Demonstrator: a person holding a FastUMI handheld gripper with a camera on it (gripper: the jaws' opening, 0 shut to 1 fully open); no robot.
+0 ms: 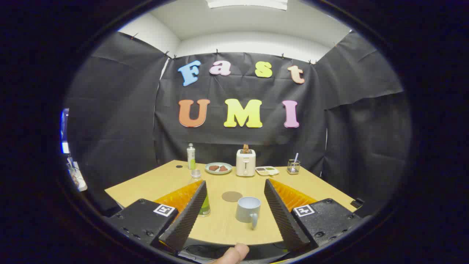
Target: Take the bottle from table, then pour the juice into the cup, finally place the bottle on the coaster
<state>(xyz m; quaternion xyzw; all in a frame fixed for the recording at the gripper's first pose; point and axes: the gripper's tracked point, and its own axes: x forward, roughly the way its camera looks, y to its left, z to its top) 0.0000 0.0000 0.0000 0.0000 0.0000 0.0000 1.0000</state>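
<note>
Wooden table: light top, spanning the lower middle of the frame, black cloth walls behind.

Far bottle: left of centre, upright at the back of the table, clear with green liquid low down and a pale cap.

Task bottle: lower left of centre, upright, clear with green juice at the bottom. The left finger hides much of it; its clear cap and neck show above the finger's tip. Whether the finger touches it cannot be told.

Plate: back of the table, just left of centre, round, with two brown pieces on it.

Coaster: centre, flat brown disc between the fingers, just beyond the cup.

Fingertip: bottom centre, a person's, below the table edge.

Gripper: wide open, empty, fingers spread either side of the cup and coaster.

Toaster: centre back, white, a brown slice standing in its slot.

Cup: lower centre, pale grey-blue mug, upright, handle toward the camera, between the fingers and touching neither.

Divided tray: right of the toaster, small, pale.

Glass holder: right back, clear, with a white stick in it.
</note>
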